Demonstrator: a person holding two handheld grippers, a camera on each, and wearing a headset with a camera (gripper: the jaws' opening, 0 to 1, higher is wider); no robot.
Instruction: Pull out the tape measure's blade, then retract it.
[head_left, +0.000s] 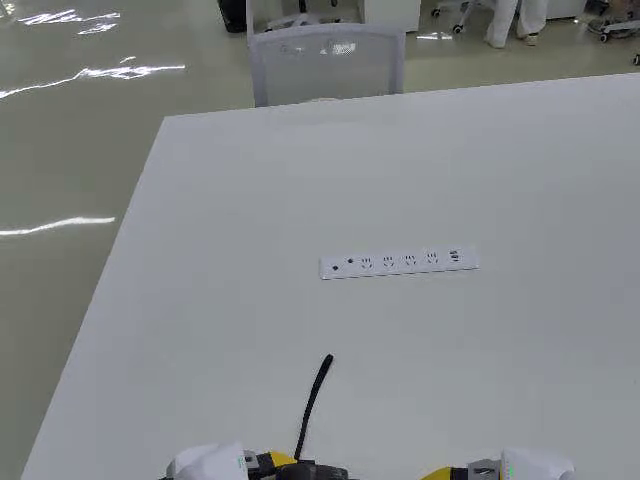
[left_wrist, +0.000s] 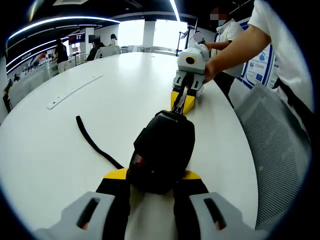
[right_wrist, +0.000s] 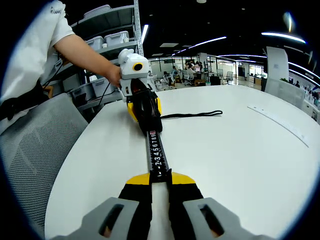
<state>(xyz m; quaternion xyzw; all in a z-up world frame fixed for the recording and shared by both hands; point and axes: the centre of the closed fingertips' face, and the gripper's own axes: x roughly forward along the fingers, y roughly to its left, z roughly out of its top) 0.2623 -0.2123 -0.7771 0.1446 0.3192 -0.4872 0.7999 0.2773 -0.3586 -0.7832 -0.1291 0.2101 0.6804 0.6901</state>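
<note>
The black, rounded plastic tape measure case (left_wrist: 162, 150) sits low at the near edge of the broad white table (head_left: 300, 200). The left gripper (left_wrist: 152, 177) has its yellow-tipped jaws clamped tight across the case's flanks. From its mouth a narrow dark steel blade (right_wrist: 155, 150) with pale numerals runs straight to the right gripper (right_wrist: 161, 179), whose jaws are pinched shut on the blade's tip. I'd judge the case compact, fairly weighty for its size, and smooth enough to twist in a pinch, so a hold across its wide sides looks right. The blade is thin and springy, stiff only while kept straight, and likely to whip back if let go, so it wants holding by the tip and feeding home slowly. A limp black wrist strap (head_left: 312, 400) trails across the table towards a white power strip (head_left: 398, 263). As for containers, pale lidded storage bins (right_wrist: 112, 37) sit on grey metal shelving (right_wrist: 135, 30) off to the side; what's in them I can't tell.
</note>
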